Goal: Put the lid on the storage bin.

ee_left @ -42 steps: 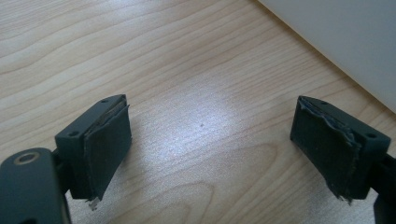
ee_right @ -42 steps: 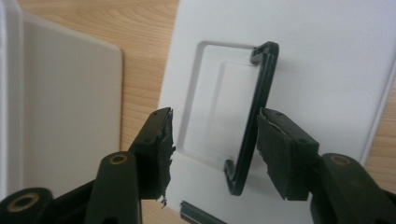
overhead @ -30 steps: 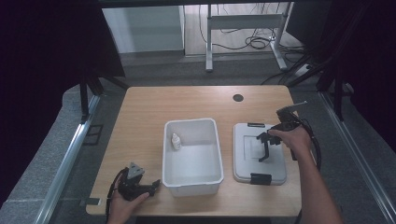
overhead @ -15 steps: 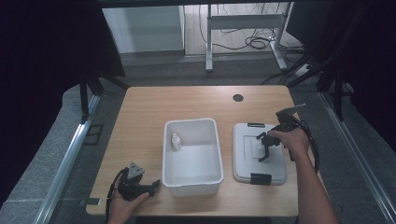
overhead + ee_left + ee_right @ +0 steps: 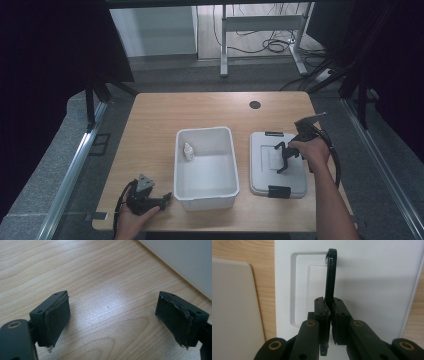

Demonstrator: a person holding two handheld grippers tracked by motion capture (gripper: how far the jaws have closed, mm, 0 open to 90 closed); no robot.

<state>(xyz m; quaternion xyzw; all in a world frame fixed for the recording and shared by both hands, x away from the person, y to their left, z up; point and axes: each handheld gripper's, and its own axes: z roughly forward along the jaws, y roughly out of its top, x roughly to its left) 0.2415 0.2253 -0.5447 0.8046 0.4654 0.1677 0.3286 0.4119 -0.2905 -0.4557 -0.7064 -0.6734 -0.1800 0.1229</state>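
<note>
The right hand-held gripper [image 5: 283, 159] sits over the white lid [image 5: 260, 175], which lies flat on the bench [image 5: 150, 130] just to the right of the open white storage box [image 5: 206, 196]. In the right gripper view its jaws have just been closing and now pinch the lid's black handle [image 5: 331, 275], which stands up on edge out of the rectangular recess in the lid's top (the pads press it from both sides, low on the bar). The lid [image 5: 374, 277] spreads pale behind the handle, with the rounded corner of the box [image 5: 232, 310] at the left of that view and a strip of wood between them. In the high view the lid carries a black latch [image 5: 279, 191] at its near edge and another at its far edge.

The left hand-held gripper [image 5: 162, 199] rests low at the bench's near left corner, held in the person's left hand [image 5: 132, 220], its tips just beside the near left corner of the box. In the left gripper view its jaws stand wide apart with bare wood grain between them, and the box wall [image 5: 185, 262] crosses the upper right corner.

Inside the box a small white bottle [image 5: 188, 151] stands against the left wall toward the far end. A dark round grommet [image 5: 255, 105] is set in the bench near its far edge, well apart from the lid.
</note>
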